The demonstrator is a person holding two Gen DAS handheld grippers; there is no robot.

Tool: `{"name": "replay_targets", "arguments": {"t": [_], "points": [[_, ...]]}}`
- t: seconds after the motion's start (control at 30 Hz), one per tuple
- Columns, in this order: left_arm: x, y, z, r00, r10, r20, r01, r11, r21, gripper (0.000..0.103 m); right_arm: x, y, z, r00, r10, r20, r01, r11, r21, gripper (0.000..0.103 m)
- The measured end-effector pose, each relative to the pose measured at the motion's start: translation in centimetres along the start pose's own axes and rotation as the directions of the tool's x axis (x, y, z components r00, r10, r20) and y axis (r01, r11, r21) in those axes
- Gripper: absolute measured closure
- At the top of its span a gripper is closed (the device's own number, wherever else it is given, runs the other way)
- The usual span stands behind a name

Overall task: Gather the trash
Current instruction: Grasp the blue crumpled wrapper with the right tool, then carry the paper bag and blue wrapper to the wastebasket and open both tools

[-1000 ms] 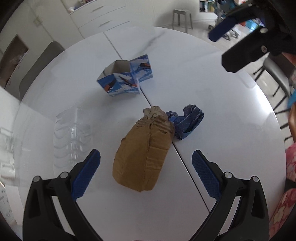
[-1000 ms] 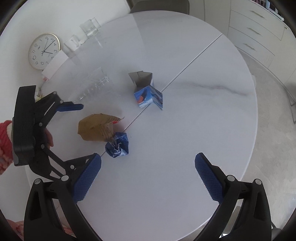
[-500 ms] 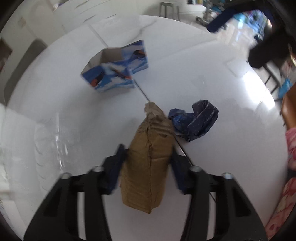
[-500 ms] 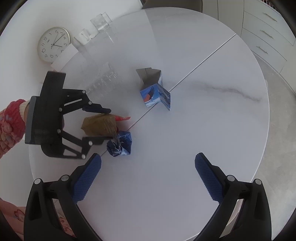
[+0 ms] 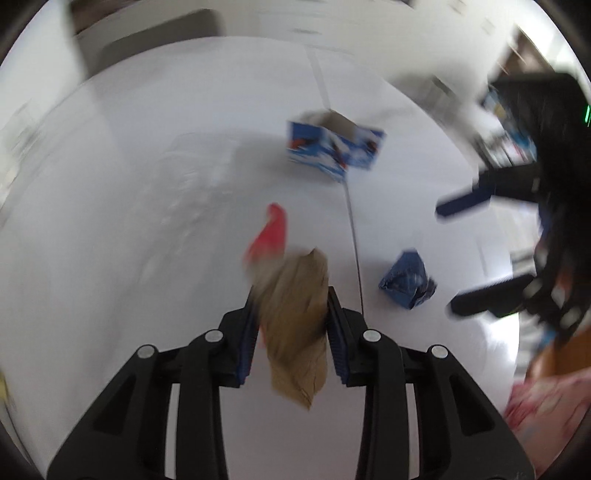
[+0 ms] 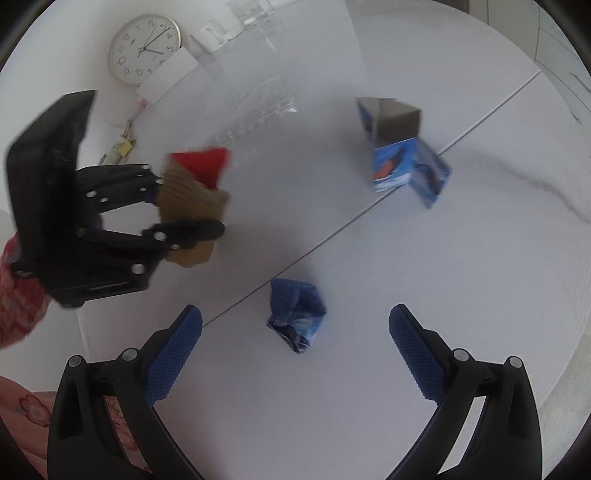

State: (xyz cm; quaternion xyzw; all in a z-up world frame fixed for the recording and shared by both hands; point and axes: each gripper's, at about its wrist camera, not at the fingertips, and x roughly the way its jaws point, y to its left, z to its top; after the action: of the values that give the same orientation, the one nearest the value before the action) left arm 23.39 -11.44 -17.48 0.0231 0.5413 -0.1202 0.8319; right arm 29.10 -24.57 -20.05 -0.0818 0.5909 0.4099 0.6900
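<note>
The brown bag (image 5: 295, 314) is clamped in the left gripper (image 5: 291, 321) at lower centre, pickup judged done, while the right gripper (image 6: 295, 354) is held apart around the blue wrapper (image 6: 295, 314), where closing is judged next.

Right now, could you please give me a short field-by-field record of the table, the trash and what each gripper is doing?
surface: round white table with a centre seam
left gripper: shut on brown crumpled paper bag, held off the table
red scrap: shows at the bag's far end
right gripper: open, empty, above the crumpled blue wrapper
blue wrapper: lies on the table, untouched
blue printed carton: stands open-topped on the seam, farther back
background: wall clock, clear glasses
</note>
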Motion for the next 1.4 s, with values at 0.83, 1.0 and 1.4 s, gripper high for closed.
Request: {"name": "replay_targets", "arguments": {"t": [0.83, 1.0, 1.4], "points": [[-2.8, -0.6, -7.1, 0.999, 0.029, 0.026, -0.018, 0.945, -0.327, 0.07, 3.5, 3.9, -0.9, 0.973, -0.228, -0.018, 0.221, 0.958, -0.185, 0.074], [-3.3, -1.4, -7.3, 0.999, 0.02, 0.032, -0.01, 0.954, -0.301, 0.07, 2.1, 3.5, -1.7, 0.979, -0.202, 0.02, 0.203, 0.974, -0.1, 0.077], [-5.6, -11.7, -3.5, 0.995, -0.028, 0.094, 0.039, 0.992, -0.119, 0.07, -11.1, -0.8, -9.7, 0.963, -0.203, 0.179, 0.194, 0.979, 0.07, 0.077]]}}
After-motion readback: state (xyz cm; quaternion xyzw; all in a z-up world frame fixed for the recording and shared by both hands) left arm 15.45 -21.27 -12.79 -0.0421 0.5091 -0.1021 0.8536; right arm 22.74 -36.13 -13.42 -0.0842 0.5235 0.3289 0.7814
